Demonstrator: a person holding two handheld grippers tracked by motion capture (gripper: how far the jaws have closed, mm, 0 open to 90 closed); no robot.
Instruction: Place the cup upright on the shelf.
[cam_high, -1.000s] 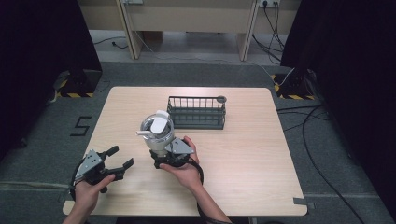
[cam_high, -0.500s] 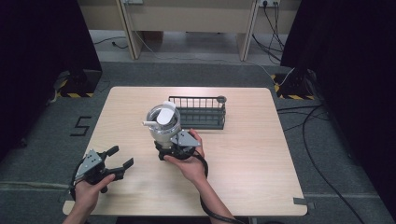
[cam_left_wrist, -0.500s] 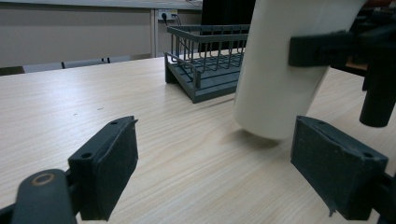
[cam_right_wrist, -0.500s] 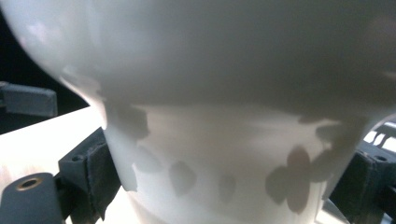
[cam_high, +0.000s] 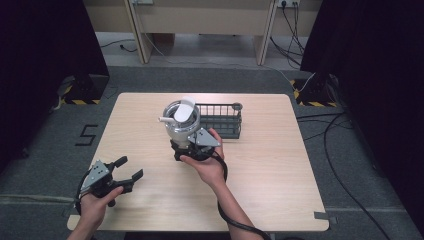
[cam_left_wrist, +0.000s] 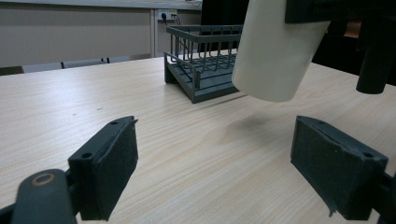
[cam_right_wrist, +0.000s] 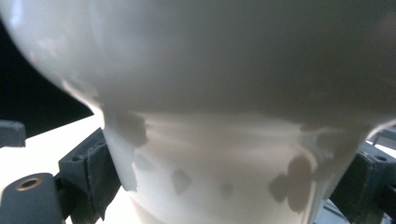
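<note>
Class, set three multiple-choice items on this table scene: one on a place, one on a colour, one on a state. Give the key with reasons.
1. Where is the cup? A on the table; B held above the table; C inside the rack.
2. What colour is the rack? A dark grey; B red; C white.
3. How is the left tool? A shut on the cup; B open, holding nothing; C inside the rack.

Key: 1 B, the right tool grips it, with its shadow on the table below; 2 A, dark grey wires; 3 B, jaws wide apart.

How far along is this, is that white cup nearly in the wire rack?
Done: the right hand-held gripper has the white cup clamped and lifted off the table. In hand: it is held beside the dark wire rack. Left: setting it inside, probably. The left hand-held gripper rests open.
</note>
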